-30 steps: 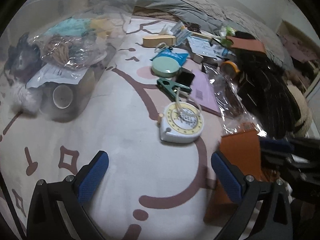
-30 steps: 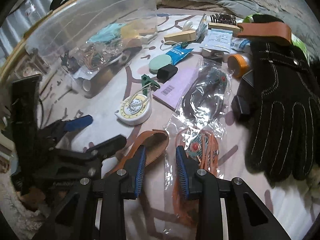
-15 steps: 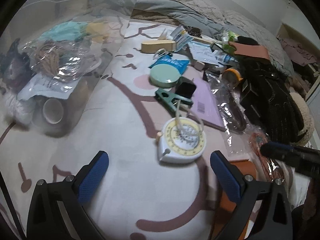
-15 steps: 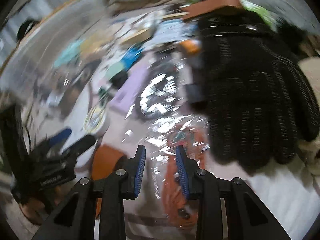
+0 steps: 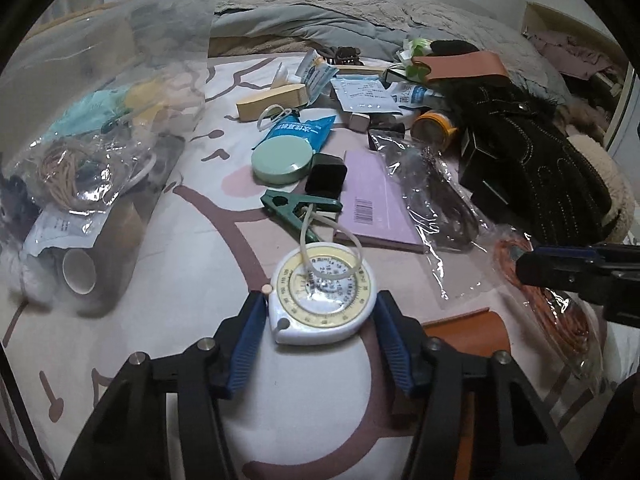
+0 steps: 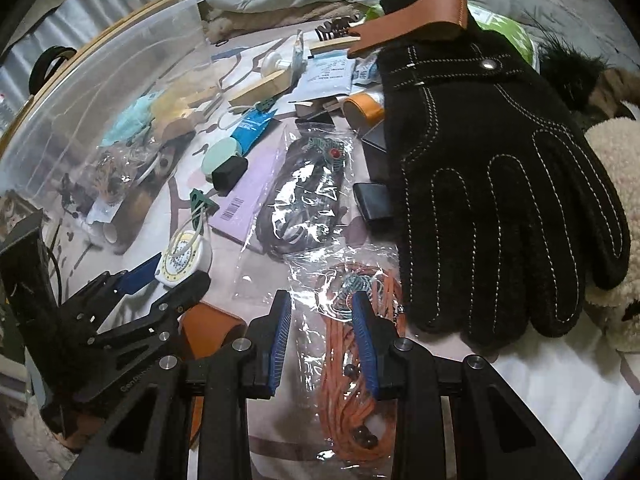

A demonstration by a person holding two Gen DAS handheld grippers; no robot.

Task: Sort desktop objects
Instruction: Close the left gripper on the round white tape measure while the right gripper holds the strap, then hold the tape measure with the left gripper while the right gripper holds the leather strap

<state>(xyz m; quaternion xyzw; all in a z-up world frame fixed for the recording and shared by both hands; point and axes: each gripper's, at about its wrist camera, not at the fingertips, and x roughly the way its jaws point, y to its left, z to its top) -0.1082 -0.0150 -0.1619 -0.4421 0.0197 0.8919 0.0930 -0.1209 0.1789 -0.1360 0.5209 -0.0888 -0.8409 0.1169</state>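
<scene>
The left tongs (image 5: 320,330) are closing around the round white-and-yellow tape measure (image 5: 322,300), at six o'clock on the bed. Its loose cord could snag the green clip (image 5: 298,208). The right tongs (image 6: 322,344) stand narrowly apart over bagged orange cord (image 6: 352,380).

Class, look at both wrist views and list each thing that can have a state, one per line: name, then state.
Left gripper: closing, tape measure between its fingers.
Tape measure: lying flat, tape wound in.
Right gripper: partly open over the bagged orange cord.
Green clip: shut.
Clear bin: open, partly filled.
Black glove: lying flat.
</scene>
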